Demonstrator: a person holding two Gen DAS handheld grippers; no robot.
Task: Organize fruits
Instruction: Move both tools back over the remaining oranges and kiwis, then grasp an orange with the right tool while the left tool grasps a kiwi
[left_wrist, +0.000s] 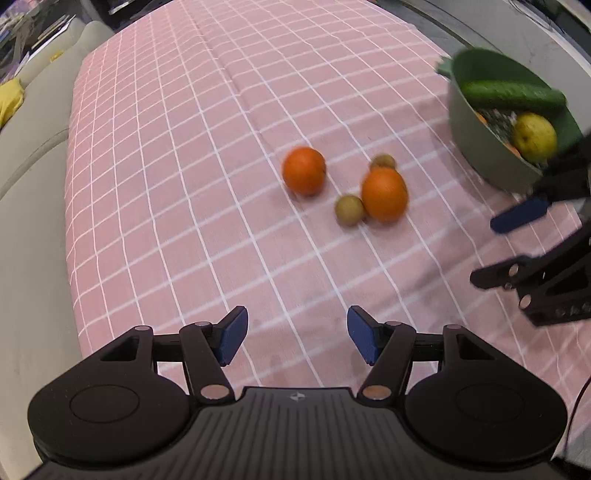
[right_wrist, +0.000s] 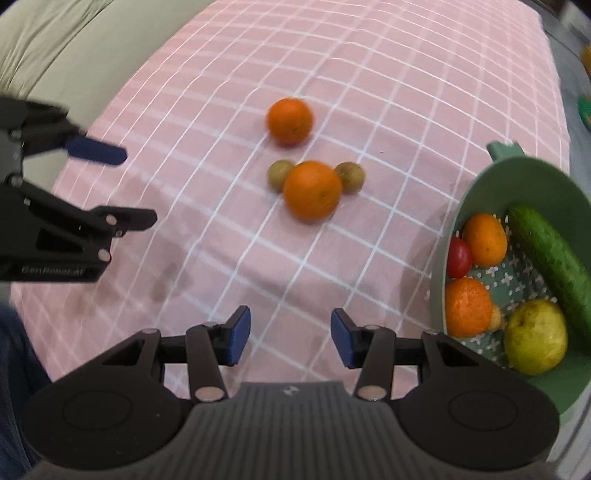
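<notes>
**Loose fruit lies ahead of both tools, basket on the right**

Two oranges and two kiwis sit on the pink checked cloth (right_wrist: 369, 92). The near orange (right_wrist: 312, 190) touches a kiwi on each side; the far orange (right_wrist: 290, 120) lies apart. The right tool (right_wrist: 291, 338), jaws parted and empty, hangs beside the green basket (right_wrist: 480, 192). The left tool (left_wrist: 297, 339) is also open and empty. The right hand looks better placed for the transfer.

Your left gripper (left_wrist: 297, 338) points steeply down, blue pads apart with nothing between them. Your right gripper (right_wrist: 290, 338), just beside it, also tilts down, jaws parted slightly narrower, empty.
</notes>
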